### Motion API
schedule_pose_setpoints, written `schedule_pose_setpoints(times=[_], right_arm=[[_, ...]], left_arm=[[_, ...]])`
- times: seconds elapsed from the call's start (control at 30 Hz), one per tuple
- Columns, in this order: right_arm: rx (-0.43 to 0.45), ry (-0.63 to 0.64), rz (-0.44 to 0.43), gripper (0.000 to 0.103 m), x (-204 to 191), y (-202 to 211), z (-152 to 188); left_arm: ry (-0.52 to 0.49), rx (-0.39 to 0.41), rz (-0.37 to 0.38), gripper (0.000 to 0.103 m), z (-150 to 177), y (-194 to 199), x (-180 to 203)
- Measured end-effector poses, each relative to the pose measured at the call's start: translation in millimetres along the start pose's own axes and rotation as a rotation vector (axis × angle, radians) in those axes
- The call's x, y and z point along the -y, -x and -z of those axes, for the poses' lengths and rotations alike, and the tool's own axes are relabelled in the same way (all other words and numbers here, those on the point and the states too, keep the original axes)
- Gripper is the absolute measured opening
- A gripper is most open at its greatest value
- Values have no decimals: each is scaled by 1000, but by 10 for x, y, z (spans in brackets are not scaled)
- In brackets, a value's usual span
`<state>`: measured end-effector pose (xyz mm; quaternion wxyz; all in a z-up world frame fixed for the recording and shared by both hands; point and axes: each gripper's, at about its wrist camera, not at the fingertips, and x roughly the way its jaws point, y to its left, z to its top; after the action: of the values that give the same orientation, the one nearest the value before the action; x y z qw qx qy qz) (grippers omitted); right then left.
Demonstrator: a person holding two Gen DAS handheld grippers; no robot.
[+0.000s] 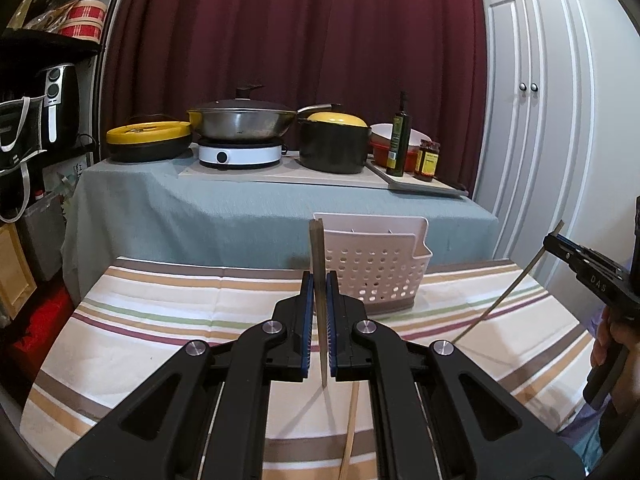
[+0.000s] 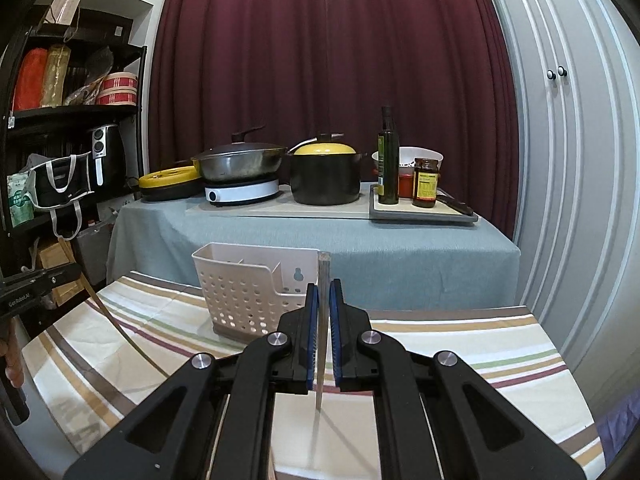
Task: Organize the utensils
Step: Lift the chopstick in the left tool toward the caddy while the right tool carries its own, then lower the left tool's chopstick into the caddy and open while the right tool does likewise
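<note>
Two chopsticks are being held upright above the striped tablecloth (image 1: 160,320): left gripper (image 1: 319,292) clamping one chopstick (image 1: 318,264), right gripper (image 2: 324,300) clamping the other chopstick (image 2: 323,280). Perforated white caddy (image 1: 376,268) is standing just beyond, far-right of the left gripper and far-left of the right.

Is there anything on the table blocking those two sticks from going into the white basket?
Nothing visible does. Each gripper holds one chopstick, and only bare striped tablecloth lies between them and the white basket, whose top is open.
</note>
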<state>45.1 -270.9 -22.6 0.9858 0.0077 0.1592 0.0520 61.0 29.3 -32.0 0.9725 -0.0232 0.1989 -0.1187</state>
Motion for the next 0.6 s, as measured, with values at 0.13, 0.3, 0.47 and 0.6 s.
schedule_pose_setpoints(times=[0.13, 0.3, 0.47, 0.6], right_arm=[[8, -5, 1, 7, -6, -25, -31], [16, -7, -4, 7, -20, -28, -93], [39, -13, -28, 7, -55, 16, -237], [87, -18, -62, 7, -83, 70, -459]], left_arm=[[2, 13, -17, 7, -18, -26, -1], [13, 25, -18, 7, -70, -39, -5], [19, 59, -3, 7, -215, 9, 8], [30, 103, 28, 7, -448, 57, 17]])
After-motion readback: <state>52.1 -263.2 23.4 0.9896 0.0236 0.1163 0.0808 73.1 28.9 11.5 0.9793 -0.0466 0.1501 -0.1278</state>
